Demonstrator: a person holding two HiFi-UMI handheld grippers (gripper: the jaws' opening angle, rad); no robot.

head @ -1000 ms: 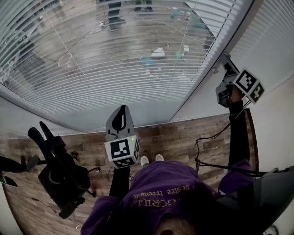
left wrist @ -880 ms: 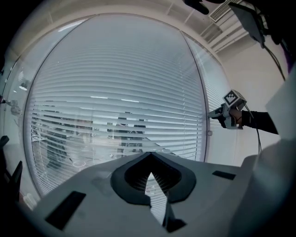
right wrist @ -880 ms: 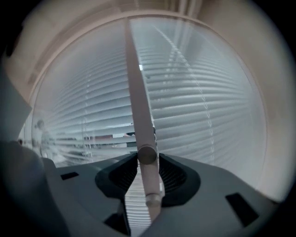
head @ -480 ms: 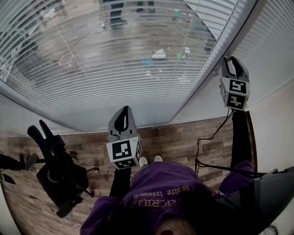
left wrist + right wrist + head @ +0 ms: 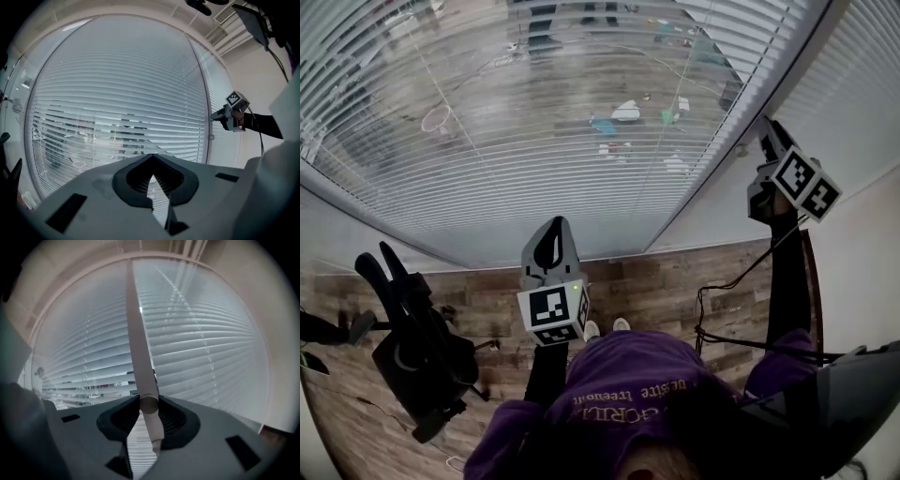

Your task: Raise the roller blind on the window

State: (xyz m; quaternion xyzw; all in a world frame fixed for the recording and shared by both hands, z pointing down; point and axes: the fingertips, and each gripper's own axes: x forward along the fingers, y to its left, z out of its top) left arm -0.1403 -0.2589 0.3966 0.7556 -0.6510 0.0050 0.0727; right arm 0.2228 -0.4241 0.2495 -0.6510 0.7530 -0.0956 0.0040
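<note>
At the window's right edge, right gripper [image 5: 149, 405] on the wand [image 5: 137, 333].
Its jaws clamp the pale wand hanging before the lowered blind [image 5: 534, 122]; left gripper [image 5: 152, 157], at the blind's middle, has jaws together, empty.

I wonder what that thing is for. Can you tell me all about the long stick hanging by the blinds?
The stick is a long, pale, smooth round rod, plastic by the look. It hangs down in front of the blinds. Its lower end steps to a slimmer tip and sits clamped in the right gripper, between its dark pads.
</note>
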